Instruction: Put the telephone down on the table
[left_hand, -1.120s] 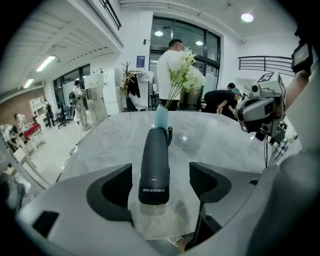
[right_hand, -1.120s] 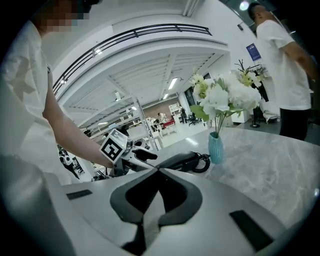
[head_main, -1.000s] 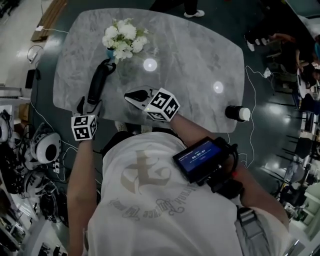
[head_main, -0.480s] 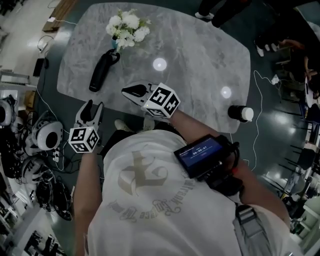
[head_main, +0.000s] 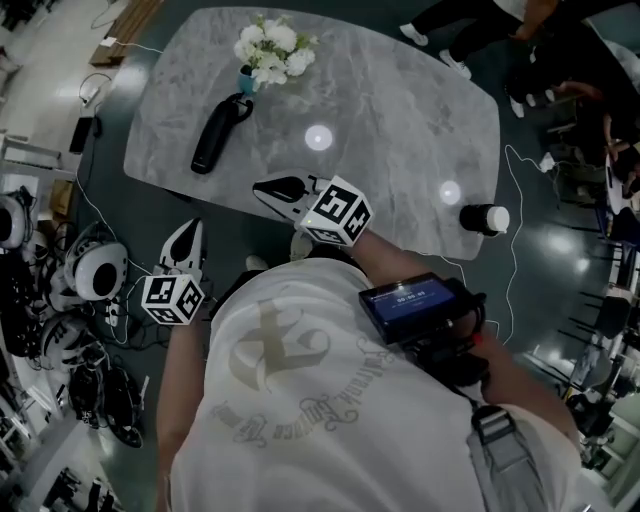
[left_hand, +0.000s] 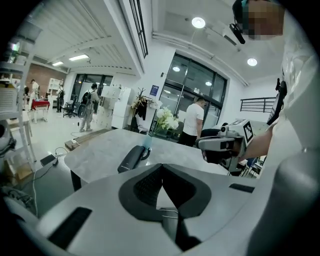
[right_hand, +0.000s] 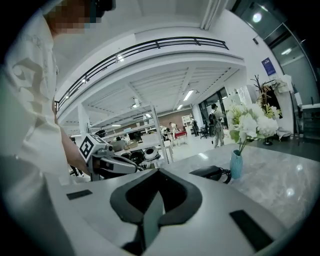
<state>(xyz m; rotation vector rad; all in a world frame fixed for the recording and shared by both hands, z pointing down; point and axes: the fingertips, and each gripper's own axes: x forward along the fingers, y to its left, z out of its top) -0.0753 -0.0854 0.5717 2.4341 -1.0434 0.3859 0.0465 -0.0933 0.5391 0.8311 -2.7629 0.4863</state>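
What moved: The left gripper (head_main: 189, 232) has let go of the phone (head_main: 220, 133) and pulled back off the table (head_main: 400, 90). Its jaws have closed. The phone stays where it was put.
Head view, phone: It lies flat near the left end of the table, just beside the blue vase (head_main: 246, 80) of white flowers (head_main: 272, 50). Nothing holds it.
Head view, left gripper: It is off the near edge of the table, over the floor, well apart from the phone.
Head view, right gripper (head_main: 275, 187): It is over the near edge of the table and points left.
Head view, cup (head_main: 486, 219): It is dark with a white top, by the table's near right corner.
Left gripper view, jaws: They are tight together with nothing between them.
Left gripper view, ahead: The phone (left_hand: 132, 158) lies on the table. The flowers (left_hand: 166, 120) are behind it. The right gripper is on the right.
Right gripper view, jaws: They are together and empty.
Right gripper view, ahead: The phone (right_hand: 212, 173) lies next to the vase (right_hand: 236, 165). The left gripper (right_hand: 131, 166) is on the left.
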